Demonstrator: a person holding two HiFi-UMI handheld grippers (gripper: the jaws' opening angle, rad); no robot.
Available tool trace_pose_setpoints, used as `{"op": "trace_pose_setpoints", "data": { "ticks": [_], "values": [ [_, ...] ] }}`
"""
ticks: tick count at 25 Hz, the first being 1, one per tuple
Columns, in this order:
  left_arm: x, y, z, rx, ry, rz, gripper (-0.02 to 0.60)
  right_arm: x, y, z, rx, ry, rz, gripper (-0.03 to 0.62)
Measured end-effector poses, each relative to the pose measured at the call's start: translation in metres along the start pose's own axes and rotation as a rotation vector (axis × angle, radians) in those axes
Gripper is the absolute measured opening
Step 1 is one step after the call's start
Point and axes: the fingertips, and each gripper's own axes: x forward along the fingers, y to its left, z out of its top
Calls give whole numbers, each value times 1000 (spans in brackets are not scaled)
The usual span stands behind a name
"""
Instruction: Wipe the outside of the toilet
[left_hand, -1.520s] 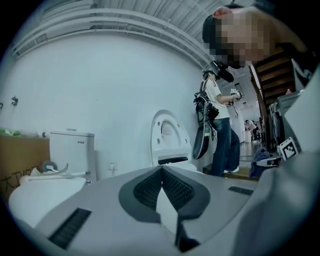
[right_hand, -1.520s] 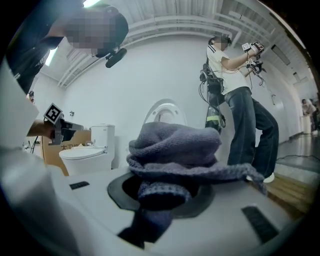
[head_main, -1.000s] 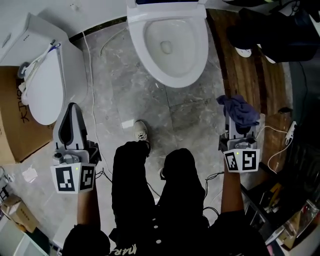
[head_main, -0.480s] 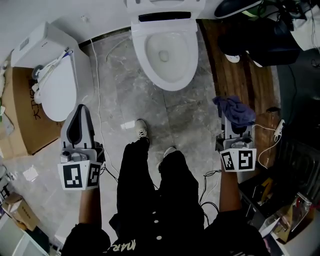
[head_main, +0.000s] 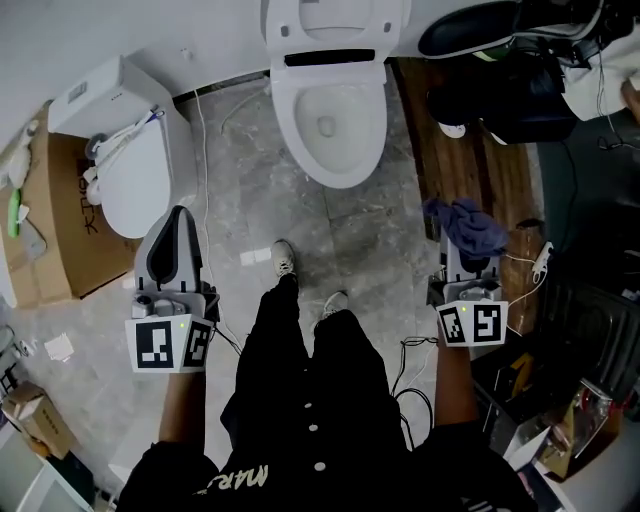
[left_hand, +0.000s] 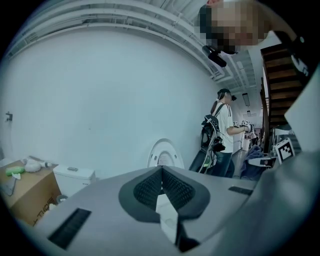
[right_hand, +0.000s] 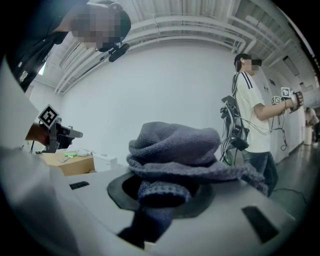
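- The toilet (head_main: 328, 115) stands at 12 o'clock in the head view, with its lid raised and its bowl open. It rests on the grey stone floor (head_main: 370, 230), well apart from both tongs.
- The cloth (head_main: 468, 228), dark blue-grey and bunched, lies at 4 o'clock from the bowl.
- The right tongs (head_main: 462, 250) are clamped on the cloth. The right gripper view shows it heaped over the tips, with a fold pinched between the pads.
- The left tongs (head_main: 177, 220) hang at 8 o'clock from the bowl and point toward 12. In the left gripper view the jaws are pressed together with nothing between them.
- The person's shoes (head_main: 284, 262) stand on the floor at 6 o'clock from the bowl, between the two tongs.
- A second toilet (head_main: 125, 170) sits at 10 o'clock, just beside a box (head_main: 65, 235).
- A wood strip (head_main: 470, 150) runs along the floor at 2 o'clock.
- Another person (right_hand: 252, 115) stands at 3 o'clock in the right gripper view.
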Motion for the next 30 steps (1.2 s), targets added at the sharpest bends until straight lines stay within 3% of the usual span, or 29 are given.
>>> {"op": "trace_pose_setpoints", "data": {
  "ticks": [8, 30],
  "values": [
    [-9, 8, 59, 23, -56, -24, 9, -3, 2, 61, -36, -40, -28, 117],
    [-44, 25, 134, 45, -184, -6, 9, -29, 12, 157, -21, -204, -78, 117]
  ]
}}
